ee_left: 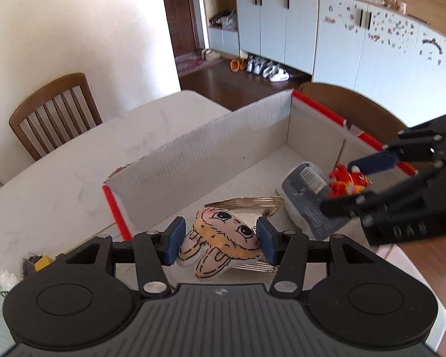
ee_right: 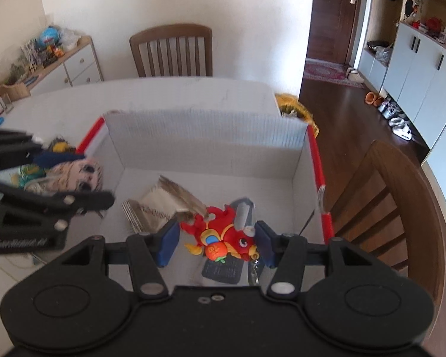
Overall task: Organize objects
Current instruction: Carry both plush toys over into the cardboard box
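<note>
The left gripper point(ee_left: 220, 239) is clamped on a rabbit-face plush toy point(ee_left: 220, 242): both blue pads press its cheeks, the ears drooping toward the camera, above the near left corner of the open cardboard box point(ee_left: 211, 145). The right gripper point(ee_right: 216, 242) carries raised lettering on its casing, too blurred to read. Its fingers are closed on a red ox figurine point(ee_right: 223, 236) with a keyring dangling beneath; a gold character marks the orange ball on its belly, though I can't read it. It hangs over the box's near right side. Below it, on the box floor, lies a grey pouch point(ee_left: 307, 200) with a barcode label, its small print illegible. Just left of that, mid-floor, rests a folded metallic wrapper point(ee_right: 160, 205). The box stands on a white table point(ee_left: 59, 172), its red-taped far corner toward a wooden chair point(ee_right: 172, 50).
</note>
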Demonstrator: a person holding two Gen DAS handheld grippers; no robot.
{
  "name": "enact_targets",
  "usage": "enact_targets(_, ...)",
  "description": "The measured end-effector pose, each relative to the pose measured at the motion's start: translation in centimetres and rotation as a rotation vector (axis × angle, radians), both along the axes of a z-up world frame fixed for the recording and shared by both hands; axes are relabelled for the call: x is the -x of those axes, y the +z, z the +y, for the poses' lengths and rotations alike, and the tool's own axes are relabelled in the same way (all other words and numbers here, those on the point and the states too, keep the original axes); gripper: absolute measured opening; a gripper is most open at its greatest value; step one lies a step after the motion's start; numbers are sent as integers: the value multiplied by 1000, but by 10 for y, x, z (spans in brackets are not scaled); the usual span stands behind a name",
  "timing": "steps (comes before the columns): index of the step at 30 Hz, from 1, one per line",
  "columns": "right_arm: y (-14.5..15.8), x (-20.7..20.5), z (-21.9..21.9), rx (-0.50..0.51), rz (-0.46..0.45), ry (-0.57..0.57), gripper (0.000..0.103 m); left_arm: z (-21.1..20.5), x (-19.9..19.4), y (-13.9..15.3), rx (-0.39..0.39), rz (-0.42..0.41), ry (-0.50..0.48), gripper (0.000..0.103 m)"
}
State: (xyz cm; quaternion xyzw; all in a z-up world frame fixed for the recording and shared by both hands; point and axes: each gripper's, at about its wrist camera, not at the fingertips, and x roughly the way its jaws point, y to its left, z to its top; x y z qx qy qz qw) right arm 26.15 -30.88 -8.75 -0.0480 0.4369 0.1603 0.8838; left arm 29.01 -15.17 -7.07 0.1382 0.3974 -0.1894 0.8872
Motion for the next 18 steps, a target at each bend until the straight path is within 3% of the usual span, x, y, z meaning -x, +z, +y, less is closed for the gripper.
enact_targets(18, -36, -15, 3, 73, 66, 7, 54, -25, -40, -45, -47, 185, 9, 53)
